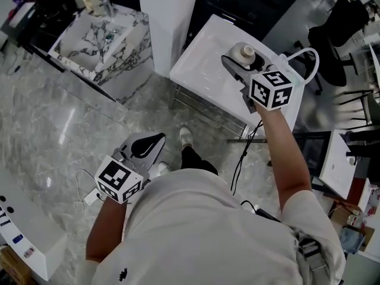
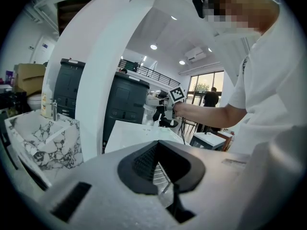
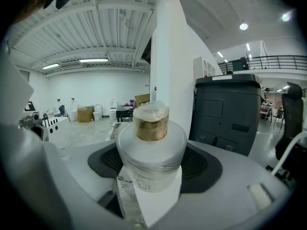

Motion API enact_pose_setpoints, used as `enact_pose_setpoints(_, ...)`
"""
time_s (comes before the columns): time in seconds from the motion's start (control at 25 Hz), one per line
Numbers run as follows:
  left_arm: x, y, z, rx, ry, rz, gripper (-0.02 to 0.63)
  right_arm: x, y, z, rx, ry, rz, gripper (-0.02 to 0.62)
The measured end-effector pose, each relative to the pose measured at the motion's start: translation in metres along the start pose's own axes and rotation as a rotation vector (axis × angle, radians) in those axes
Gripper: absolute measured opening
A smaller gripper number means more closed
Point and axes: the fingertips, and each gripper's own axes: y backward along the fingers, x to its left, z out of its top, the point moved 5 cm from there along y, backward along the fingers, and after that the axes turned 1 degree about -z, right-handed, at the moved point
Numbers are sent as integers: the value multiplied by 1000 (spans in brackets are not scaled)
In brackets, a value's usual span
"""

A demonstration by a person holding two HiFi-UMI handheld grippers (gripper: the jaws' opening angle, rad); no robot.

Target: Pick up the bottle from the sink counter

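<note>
Shoulders in a white shirt (image 1: 202, 230) fill the bottom of the head view. At about 8 o'clock from them the left gripper (image 1: 158, 140) hangs over the grey marble floor (image 1: 53, 117), with its marker cube (image 1: 119, 180) just behind it. Its own view shows the two dark pads meeting at the tips, with nothing between them.

Further out, at about 1 o'clock, a bare forearm (image 1: 288, 159) reaches forward with the right gripper (image 1: 240, 62). Its jaws stand wide and press on both sides of the bottle (image 1: 244, 53), a white round one with a tan cap under clear film. The bottle stands upright in the grip, over the white sink counter (image 1: 199, 55); I cannot tell if its base touches the counter. A white cable (image 1: 300, 53) curves at 3 o'clock from the bottle.

Beyond, at 9 o'clock from the counter and behind a white pillar (image 1: 166, 16), stands a marble-patterned basin (image 1: 101, 37). A black chair (image 1: 338, 34) stands at 3 o'clock.
</note>
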Motion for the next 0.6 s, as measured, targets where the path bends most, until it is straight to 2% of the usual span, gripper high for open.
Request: enact_pose_setpoints(0.6, -3, 13, -1, -19, 1, 18, 6, 8, 9, 1, 6, 5, 2, 347)
